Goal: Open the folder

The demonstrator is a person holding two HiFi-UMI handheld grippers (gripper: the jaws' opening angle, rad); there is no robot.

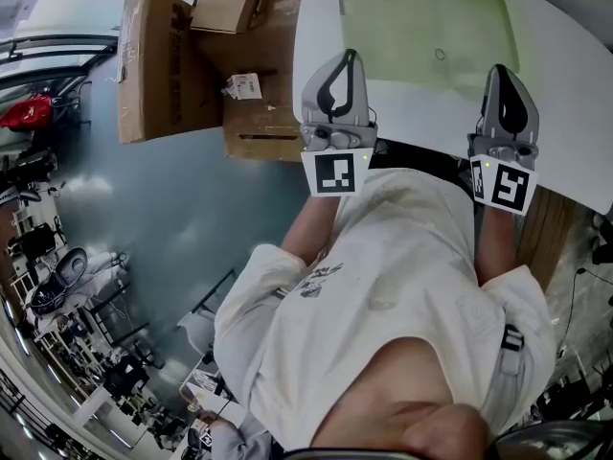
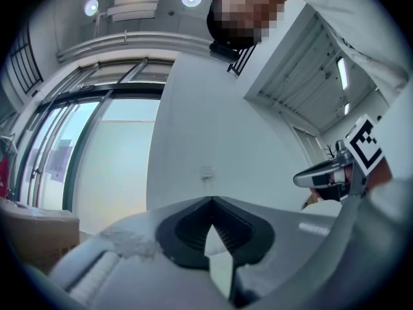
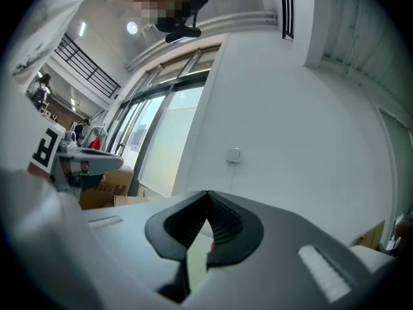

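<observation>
Tips of grey plastic left tool and right tool sit pinched together, ribbed pads meeting

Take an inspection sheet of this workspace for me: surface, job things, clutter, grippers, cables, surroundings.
Surface: white table; only the green sheet is seen on it.
Job's things: pale green sheet, probably the folder, lies flat on the table; neither gripper touches it.
Clutter: cardboard boxes stand on the floor to the left of the table.
Grippers: left gripper and right gripper are both shut and empty, held side by side over the table's near edge.
Cables: nothing seen.
Surroundings: blue-grey floor; crowded workshop gear at lower left; white wall and tall windows ahead.
</observation>
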